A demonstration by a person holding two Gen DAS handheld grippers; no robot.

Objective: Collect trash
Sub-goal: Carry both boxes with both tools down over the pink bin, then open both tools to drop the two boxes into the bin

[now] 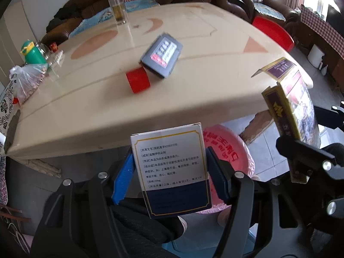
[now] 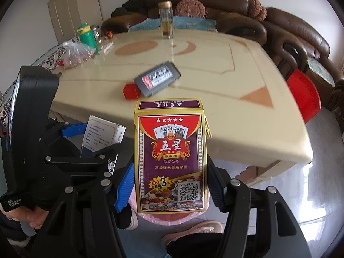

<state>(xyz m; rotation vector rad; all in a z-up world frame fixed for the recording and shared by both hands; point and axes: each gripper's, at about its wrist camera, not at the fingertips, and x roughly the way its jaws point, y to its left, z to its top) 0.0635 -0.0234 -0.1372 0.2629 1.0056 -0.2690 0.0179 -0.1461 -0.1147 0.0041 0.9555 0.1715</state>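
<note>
My left gripper [image 1: 169, 172] is shut on a white and navy medicine box [image 1: 172, 167], held upright in front of the table edge, above a pink-lined trash bin [image 1: 232, 154]. My right gripper [image 2: 169, 185] is shut on a purple and gold poker card box [image 2: 171, 157] with its top flap open, also over the pink bin liner [image 2: 165, 217]. The card box shows at the right of the left wrist view [image 1: 290, 116], and the medicine box at the left of the right wrist view [image 2: 101, 137]. A grey box [image 1: 162, 56] and a red cap [image 1: 137, 79] lie on the table.
The cream table [image 1: 193, 99] carries a tall glass bottle [image 1: 117, 4], a green bottle [image 1: 32, 53] and a plastic bag [image 1: 25, 81] at its far left. A red stool [image 1: 273, 32] and brown sofa [image 2: 279, 28] stand beyond. Someone's shoes [image 2: 193, 230] are beside the bin.
</note>
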